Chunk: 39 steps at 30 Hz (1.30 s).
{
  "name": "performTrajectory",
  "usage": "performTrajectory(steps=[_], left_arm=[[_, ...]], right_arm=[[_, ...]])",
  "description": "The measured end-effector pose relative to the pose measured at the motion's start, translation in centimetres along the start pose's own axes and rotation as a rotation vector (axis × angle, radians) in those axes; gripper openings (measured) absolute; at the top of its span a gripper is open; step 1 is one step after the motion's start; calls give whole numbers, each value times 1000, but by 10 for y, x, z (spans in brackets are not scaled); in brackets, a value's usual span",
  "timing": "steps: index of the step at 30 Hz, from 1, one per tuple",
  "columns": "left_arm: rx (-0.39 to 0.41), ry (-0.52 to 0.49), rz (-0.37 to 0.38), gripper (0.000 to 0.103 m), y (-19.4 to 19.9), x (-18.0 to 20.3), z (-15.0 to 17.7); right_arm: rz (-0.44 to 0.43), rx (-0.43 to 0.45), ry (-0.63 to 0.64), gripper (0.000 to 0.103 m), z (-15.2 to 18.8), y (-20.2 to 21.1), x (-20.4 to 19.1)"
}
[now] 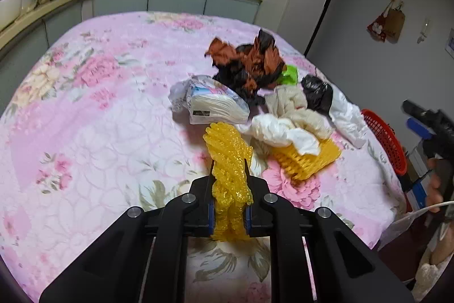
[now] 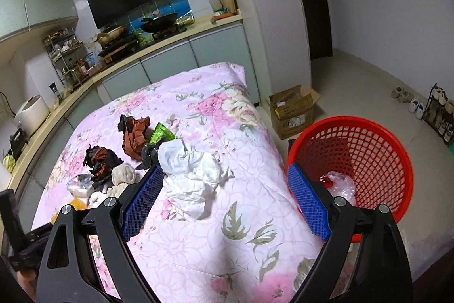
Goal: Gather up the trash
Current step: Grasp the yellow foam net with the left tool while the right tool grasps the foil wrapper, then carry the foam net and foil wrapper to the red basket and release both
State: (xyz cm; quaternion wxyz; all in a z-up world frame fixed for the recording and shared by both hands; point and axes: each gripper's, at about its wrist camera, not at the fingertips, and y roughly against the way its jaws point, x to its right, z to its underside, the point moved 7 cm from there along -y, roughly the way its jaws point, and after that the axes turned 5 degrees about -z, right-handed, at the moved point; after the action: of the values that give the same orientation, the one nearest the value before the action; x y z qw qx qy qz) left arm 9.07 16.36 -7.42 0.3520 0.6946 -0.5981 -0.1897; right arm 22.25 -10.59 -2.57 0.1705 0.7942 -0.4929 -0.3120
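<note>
The left gripper (image 1: 229,189) pinches a yellow foam net (image 1: 228,158) off the floral bedspread (image 1: 99,110), apparently bound for the red basket (image 2: 369,138) beside the bed; the right gripper (image 2: 224,200) hangs spread over crumpled white paper (image 2: 193,175).

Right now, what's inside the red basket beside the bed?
The red basket holds crumpled clear plastic with a bit of red showing in it. The open right tongs cover its near wall, so anything lying there is hidden.
</note>
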Motion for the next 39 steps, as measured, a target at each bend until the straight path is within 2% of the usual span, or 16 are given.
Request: performTrajectory(steps=[11,20,23,25,31,34,39], left_arm=[[114,3,14,13,40,-2,-22],[130,55,-17,13,38,-19,-25],[133,56,-31,13,38,-20,-25],[132,59,-31,13,37,-20,-25],[137,71,-36,13,36,-21,-25],[142,71,-36,13,36,-19,-25],[163,70,-41,13,40,-16,-29]], right_arm=[[-51,-85,71,86,6,-57,-26],[-21,-183,133,86,19,-92,-44],[3,-202,163,69,23,-97,-46],[0,-213,168,53,26,-99,-45],[2,-194,170,27,24,-91,-40],[-4,-185,165,20,23,-85,-38],[3,-119,163,17,13,-60,-37]])
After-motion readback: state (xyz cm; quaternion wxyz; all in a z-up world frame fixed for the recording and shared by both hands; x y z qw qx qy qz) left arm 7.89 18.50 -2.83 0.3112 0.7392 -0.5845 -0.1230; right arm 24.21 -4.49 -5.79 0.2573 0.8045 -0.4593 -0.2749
